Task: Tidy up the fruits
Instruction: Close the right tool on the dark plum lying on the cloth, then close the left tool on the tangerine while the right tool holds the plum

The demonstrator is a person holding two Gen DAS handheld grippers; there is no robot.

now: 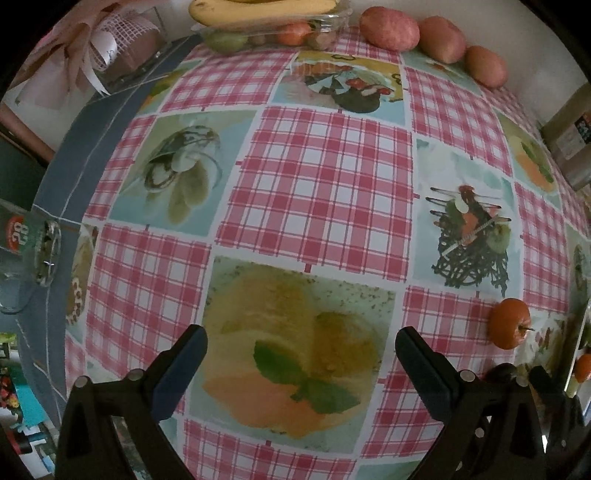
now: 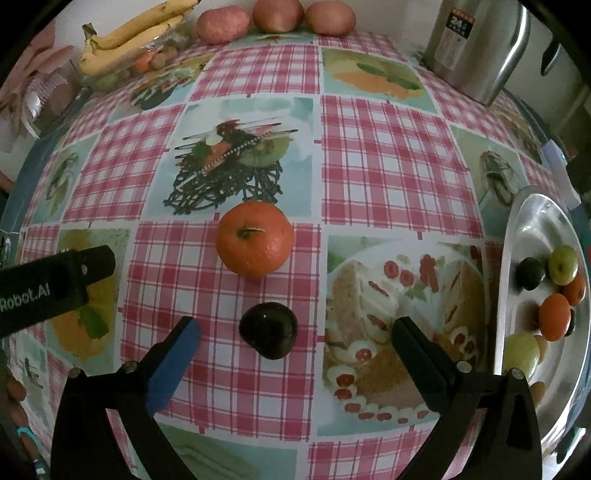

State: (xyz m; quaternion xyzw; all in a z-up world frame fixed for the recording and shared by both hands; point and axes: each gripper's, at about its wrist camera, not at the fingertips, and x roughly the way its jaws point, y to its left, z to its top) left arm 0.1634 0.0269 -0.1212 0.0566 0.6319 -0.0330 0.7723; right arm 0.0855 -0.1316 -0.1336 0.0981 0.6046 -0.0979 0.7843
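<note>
Both wrist views steeply downward, close; share tangerine (image 1: 510, 323).

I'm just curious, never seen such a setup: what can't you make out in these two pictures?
- Clear box, left wrist view: contents blurred under bananas.
- Metal tray, right wrist view: far side cut off by the frame edge.
- Steel flask label: too small to read.

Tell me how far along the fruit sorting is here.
Partly done: several small fruits already lie in the metal tray at the right. Nothing is held; the right hand-held gripper hangs open around the dark plum on the tablecloth, pads clear of it. That plum and the tangerine remain loose; the left hand-held gripper is open and empty.
</note>
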